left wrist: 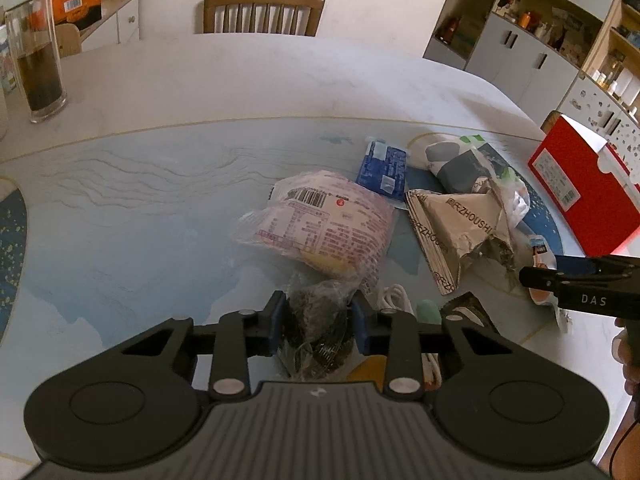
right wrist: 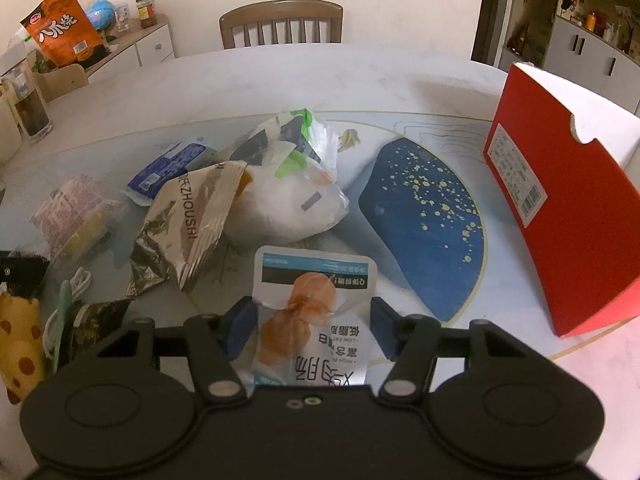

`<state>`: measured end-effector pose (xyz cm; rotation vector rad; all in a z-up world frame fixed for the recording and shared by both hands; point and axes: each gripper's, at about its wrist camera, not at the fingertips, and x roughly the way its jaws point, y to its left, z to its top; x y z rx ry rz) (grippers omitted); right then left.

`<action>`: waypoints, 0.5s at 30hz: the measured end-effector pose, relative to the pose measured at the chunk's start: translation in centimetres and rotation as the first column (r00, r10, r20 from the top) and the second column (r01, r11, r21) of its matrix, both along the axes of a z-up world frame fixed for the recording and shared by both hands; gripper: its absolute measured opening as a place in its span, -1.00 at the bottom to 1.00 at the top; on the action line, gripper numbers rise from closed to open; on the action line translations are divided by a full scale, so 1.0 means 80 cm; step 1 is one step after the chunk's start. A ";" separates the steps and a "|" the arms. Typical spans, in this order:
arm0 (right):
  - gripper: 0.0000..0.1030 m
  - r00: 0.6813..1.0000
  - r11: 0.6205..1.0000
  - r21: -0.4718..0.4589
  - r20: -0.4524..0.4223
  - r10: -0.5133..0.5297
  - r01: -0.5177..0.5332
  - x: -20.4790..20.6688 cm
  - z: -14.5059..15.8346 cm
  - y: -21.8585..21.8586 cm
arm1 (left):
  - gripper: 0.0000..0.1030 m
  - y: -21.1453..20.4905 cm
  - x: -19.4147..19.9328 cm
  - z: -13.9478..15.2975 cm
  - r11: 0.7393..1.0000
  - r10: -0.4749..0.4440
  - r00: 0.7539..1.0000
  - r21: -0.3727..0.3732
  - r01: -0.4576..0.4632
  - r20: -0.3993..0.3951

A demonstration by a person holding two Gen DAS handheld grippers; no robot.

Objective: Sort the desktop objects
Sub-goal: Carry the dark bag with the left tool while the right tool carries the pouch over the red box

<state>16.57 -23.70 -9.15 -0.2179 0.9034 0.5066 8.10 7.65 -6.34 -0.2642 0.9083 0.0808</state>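
My left gripper [left wrist: 318,320] is shut on a clear bag of dark dried food [left wrist: 316,328] low over the table. Just beyond it lies a pink printed bread packet [left wrist: 320,220]. My right gripper [right wrist: 308,328] has its jaws apart around a white chicken-breast pouch [right wrist: 316,312] with an orange picture; whether the pads touch it I cannot tell. The right gripper also shows at the right edge of the left wrist view [left wrist: 580,288]. A torn silver ZHOUSHI packet [right wrist: 188,232], a blue packet [right wrist: 172,168] and a white plastic bag [right wrist: 288,192] lie in a heap.
An open red box [right wrist: 560,208] stands at the table's right edge. A glass jar of dark liquid [left wrist: 36,60] stands far left. A white cable [right wrist: 78,280], a green item [right wrist: 64,308] and a yellow spotted toy [right wrist: 20,344] lie near the front. A chair [left wrist: 260,10] stands behind the table.
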 end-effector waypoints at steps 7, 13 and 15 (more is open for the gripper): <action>0.17 1.000 1.000 0.000 0.022 0.001 -0.001 -0.013 0.014 -0.012 | -0.37 -0.006 -0.009 0.018 1.000 -0.017 1.000 0.023 0.016 0.024; 0.14 0.999 0.999 0.041 0.030 -0.009 0.008 -0.023 0.031 -0.025 | -0.37 -0.014 -0.016 0.034 0.999 -0.032 0.998 0.031 0.031 0.051; 0.13 0.999 0.999 0.053 0.039 -0.005 0.003 -0.027 0.037 -0.029 | -0.37 -0.018 -0.017 0.040 0.999 -0.037 0.997 0.030 0.036 0.062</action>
